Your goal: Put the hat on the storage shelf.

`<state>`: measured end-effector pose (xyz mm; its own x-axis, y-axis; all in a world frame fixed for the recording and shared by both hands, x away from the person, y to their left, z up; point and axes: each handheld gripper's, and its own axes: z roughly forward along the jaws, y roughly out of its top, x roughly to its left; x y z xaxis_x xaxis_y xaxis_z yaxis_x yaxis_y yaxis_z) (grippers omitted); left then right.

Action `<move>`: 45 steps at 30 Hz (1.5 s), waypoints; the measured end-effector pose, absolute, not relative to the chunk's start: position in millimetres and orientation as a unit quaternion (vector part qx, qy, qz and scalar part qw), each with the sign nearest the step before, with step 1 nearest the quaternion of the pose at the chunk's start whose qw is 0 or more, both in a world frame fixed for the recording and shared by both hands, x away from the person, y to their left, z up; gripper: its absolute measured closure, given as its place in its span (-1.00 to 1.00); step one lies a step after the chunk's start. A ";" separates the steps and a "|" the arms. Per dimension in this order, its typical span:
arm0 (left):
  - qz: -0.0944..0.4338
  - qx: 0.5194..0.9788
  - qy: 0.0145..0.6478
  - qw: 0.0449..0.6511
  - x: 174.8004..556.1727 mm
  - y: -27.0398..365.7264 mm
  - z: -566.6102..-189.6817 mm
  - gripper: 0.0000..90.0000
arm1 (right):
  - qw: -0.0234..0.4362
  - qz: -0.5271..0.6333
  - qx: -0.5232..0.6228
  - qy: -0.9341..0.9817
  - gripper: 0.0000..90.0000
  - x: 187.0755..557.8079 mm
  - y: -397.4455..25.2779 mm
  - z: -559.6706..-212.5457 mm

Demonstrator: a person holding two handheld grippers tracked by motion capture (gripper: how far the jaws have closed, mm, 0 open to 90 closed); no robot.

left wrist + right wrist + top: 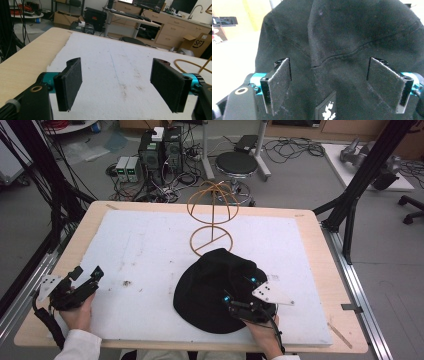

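A black hat [215,287] lies flat on the white mat [150,255], near the front edge and right of centre. It looks like a soft cloth cap with stitched seams, and in the right gripper view a small black patch [326,107] with a white mark sits on the fabric close to the camera. The hat's far edge touches or overlaps the base ring of a thin wooden stand [212,215], a hoop-and-dome frame standing upright at the middle of the mat.

The right gripper [241,290] is over the near right part of the hat, held from below by the person's right hand [262,332]. Its jaws stand spread wide with the cloth between and beneath them; in its own view [329,82] the two pads [278,83] are well apart and nothing is pinched. I cannot tell whether the jaw tips touch the fabric.

The left gripper [87,276] is far off at the mat's left front edge, held by the left hand [77,312] in a white sleeve [80,347]. Its jaws are spread too, with bare, slightly stained mat between them in its own view [116,85], holding nothing.

The mat covers most of a pale wooden table [60,265]. Beyond the table stand a round black stool [236,164], some computer boxes [161,150] and a tangle of cables [170,187] on the grey floor.
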<state>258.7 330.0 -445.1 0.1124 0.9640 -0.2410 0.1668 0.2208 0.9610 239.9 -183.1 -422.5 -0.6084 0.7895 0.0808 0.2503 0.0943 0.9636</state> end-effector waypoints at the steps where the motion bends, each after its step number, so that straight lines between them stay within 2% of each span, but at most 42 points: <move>1: 0.364 0.507 0.558 0.546 258.9 330.0 -445.2 -0.43 | 0.239 0.560 0.374 0.699 -0.57 239.9 -181.9 -422.6; 8: 0.362 0.507 0.558 0.548 259.3 330.1 -445.4 -0.43 | 0.251 0.542 0.381 0.706 -0.39 240.0 -175.1 -424.2; 12: 0.358 0.505 0.560 0.551 259.8 330.8 -446.0 -0.42 | 0.254 0.540 0.380 0.707 -0.09 239.6 -173.6 -424.0; 13: 0.358 0.505 0.560 0.551 259.8 330.8 -446.0 -0.42 | 0.254 0.540 0.380 0.707 -0.09 239.6 -173.6 -424.0; 14: 0.357 0.505 0.561 0.550 260.0 331.1 -446.3 -0.42 | 0.253 0.538 0.381 0.708 -0.01 239.2 -173.3 -423.8; 15: 0.354 0.504 0.562 0.552 260.3 331.5 -446.7 -0.42 | 0.262 0.534 0.380 0.709 0.17 239.0 -172.6 -423.7; 16: 0.351 0.503 0.563 0.553 260.5 331.7 -447.1 -0.42 | 0.262 0.534 0.380 0.709 0.17 239.0 -172.6 -423.7; 17: 0.347 0.501 0.566 0.555 260.6 332.3 -447.6 -0.42 | 0.264 0.531 0.386 0.707 0.40 239.0 -171.9 -423.0; 18: 0.346 0.501 0.567 0.556 260.7 332.6 -447.7 -0.42 | 0.264 0.531 0.386 0.707 0.40 239.0 -171.9 -423.0; 19: 0.347 0.499 0.567 0.556 260.7 333.0 -447.8 -0.42 | 0.259 0.532 0.386 0.708 0.65 240.3 -172.2 -422.2; 20: 0.347 0.499 0.567 0.556 260.7 333.0 -447.8 -0.42 | 0.259 0.532 0.386 0.708 0.65 240.3 -172.2 -422.2; 22: 0.348 0.499 0.567 0.555 260.5 333.5 -447.7 -0.42 | 0.265 0.523 0.386 0.712 0.88 239.5 -167.3 -420.8; 28: 0.348 0.499 0.566 0.556 260.5 333.2 -447.6 -0.42 | 0.245 0.534 0.389 0.709 0.91 241.4 -171.4 -419.4; 45: 0.346 0.500 0.567 0.555 260.9 333.7 -447.8 -0.42 | 0.289 0.566 0.356 0.686 0.92 226.9 -165.0 -402.6</move>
<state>260.9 333.7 -447.8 0.1162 0.9518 -0.2840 0.1828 0.2605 0.9480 226.9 -165.0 -402.6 -0.5800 0.8146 0.0065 0.1611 0.1069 0.9811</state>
